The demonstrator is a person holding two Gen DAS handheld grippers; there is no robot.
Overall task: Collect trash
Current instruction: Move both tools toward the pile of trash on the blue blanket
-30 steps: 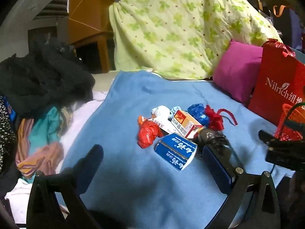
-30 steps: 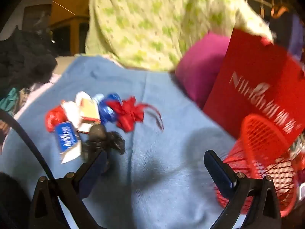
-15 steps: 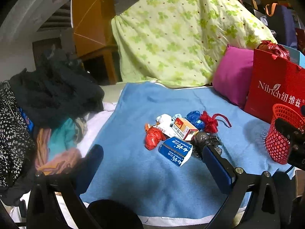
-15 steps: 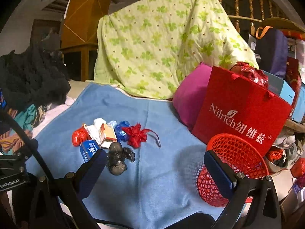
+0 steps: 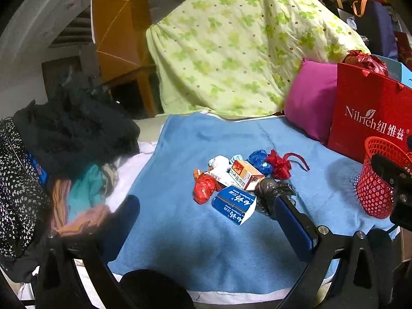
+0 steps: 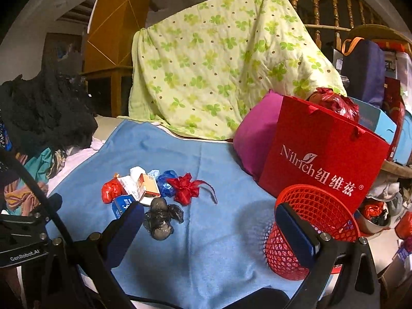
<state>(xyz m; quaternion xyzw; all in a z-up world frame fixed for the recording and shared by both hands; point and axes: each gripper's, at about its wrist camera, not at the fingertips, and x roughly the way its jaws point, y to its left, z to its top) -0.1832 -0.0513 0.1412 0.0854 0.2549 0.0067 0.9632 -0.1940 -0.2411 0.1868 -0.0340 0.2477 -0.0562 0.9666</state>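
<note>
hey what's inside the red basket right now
Nothing shows inside the red basket: through the open rim and mesh only its own walls appear. The right gripper's finger covers part of the front, and the bottom is hidden. The trash pile lies on the blue blanket.

The red paper bag reads "Nilrich"; the left gripper's body reads "GenRobot.AI".
</note>
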